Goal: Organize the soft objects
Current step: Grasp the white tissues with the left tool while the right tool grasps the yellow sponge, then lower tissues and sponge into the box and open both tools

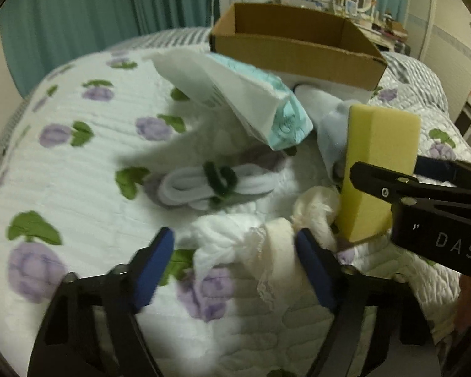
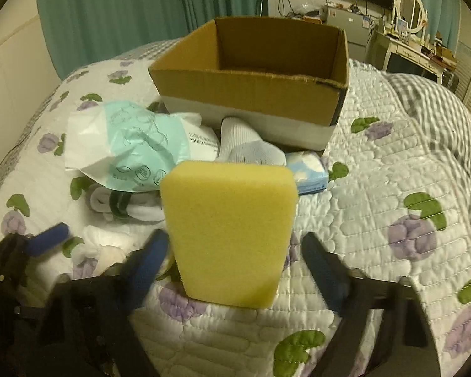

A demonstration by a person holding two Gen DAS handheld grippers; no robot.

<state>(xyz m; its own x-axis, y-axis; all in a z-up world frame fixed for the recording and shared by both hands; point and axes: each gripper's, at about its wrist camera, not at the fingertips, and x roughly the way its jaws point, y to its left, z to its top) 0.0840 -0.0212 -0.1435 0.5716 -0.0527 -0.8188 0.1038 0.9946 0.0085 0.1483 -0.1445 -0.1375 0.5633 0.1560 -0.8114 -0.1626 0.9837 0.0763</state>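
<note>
A yellow sponge (image 2: 229, 235) stands on end on the floral quilt, between the open fingers of my right gripper (image 2: 235, 267); neither pad visibly presses it. In the left wrist view the sponge (image 1: 376, 169) is at the right with the right gripper's fingers (image 1: 392, 185) around it. My left gripper (image 1: 235, 251) is open, its fingers either side of a crumpled white lace cloth (image 1: 245, 245). A mint-and-white tissue pack (image 1: 235, 100), white socks (image 2: 251, 147), a white bundle tied with a green band (image 1: 210, 185) and a blue tissue packet (image 2: 311, 172) lie near the open cardboard box (image 2: 251, 94).
The quilt (image 2: 392, 172) covers a bed with a grey checked pillow (image 2: 433, 100) at the far right. Teal curtains (image 2: 125, 9) hang behind. A dresser with an oval mirror (image 2: 409, 6) and a dark screen stands at the back right.
</note>
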